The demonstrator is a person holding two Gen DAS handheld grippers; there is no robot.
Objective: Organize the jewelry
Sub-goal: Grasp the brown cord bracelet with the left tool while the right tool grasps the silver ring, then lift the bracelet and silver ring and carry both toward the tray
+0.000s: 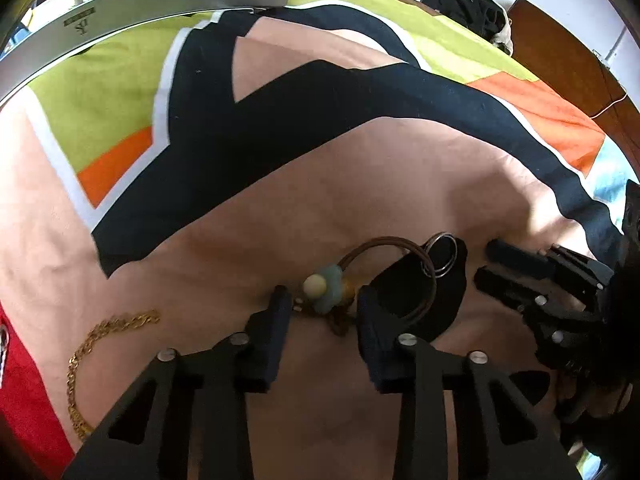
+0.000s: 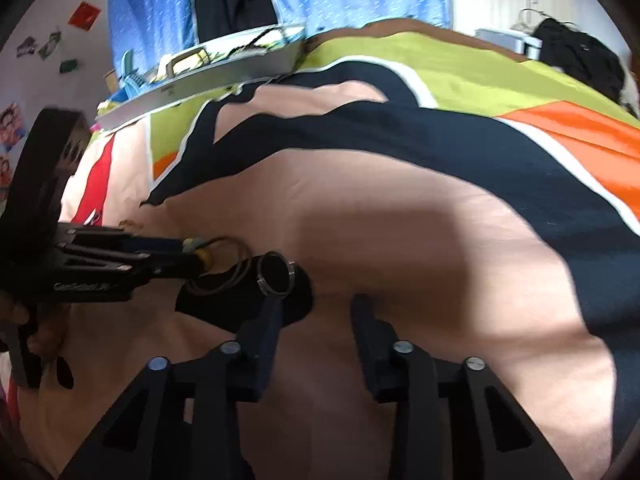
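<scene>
The left gripper (image 1: 320, 300) hung with fingers spread either side of the flower charm (image 1: 322, 286) on the brown hoop bracelet (image 1: 394, 276), lying on the bedspread (image 1: 280, 240). The right gripper (image 2: 316, 304), also spread, stood just beside the silver ring (image 2: 275, 274), farther from the charm.

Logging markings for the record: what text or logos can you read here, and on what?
"GenRobot.AI", partly blurred: on the side of the left tool, right wrist view.
Monogram logo with a small dark label on the silver tray: too small to read.
Wall stickers: blurred, unreadable.
</scene>
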